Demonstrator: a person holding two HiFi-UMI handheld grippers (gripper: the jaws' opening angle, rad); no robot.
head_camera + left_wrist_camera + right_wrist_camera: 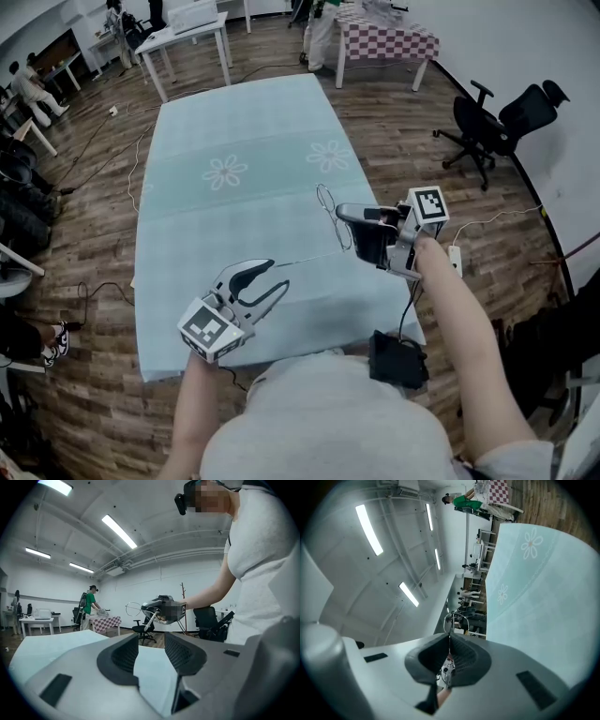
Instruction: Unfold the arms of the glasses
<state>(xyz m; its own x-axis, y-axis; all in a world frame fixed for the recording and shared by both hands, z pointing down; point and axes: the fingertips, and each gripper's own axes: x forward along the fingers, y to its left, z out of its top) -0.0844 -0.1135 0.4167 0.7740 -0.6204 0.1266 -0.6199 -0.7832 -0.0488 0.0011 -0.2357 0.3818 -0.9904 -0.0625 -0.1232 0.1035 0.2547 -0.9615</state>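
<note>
Right gripper (352,231), centre right of frame, pinches the glasses (325,201) aloft over the table (234,131); left gripper (278,274), lower left, stands spread and empty. Thin wire frame, judged light, springy and fragile: take an arm near its hinge

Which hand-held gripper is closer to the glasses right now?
Right. The right hand-held gripper is clamped on the glasses; the left hand-held gripper is open, empty, down-left of them.
</note>
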